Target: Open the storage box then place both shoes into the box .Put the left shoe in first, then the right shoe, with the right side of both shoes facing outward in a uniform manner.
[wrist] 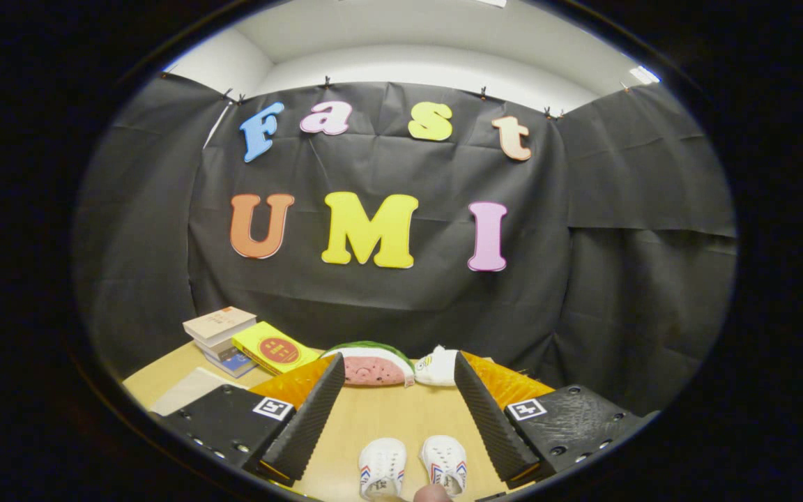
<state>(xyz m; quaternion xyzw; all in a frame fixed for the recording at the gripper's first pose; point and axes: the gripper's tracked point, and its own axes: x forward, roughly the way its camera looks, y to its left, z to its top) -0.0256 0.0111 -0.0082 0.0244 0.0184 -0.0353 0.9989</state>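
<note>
The gripper (396, 411) is held wide open above the wooden table (387, 418), nothing caught between its fingers. Two white shoes (412, 466) are seen side by side on the table, between the fingers; a watermelon-shaped toy (372, 364) and stacked books (231, 335) lie beyond the shoes.

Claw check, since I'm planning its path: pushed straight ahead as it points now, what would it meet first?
Probably the watermelon-shaped toy at the table's far edge, beyond the open claw. The two white shoes lie nearer, between its fingers. Depth is unclear.
</note>
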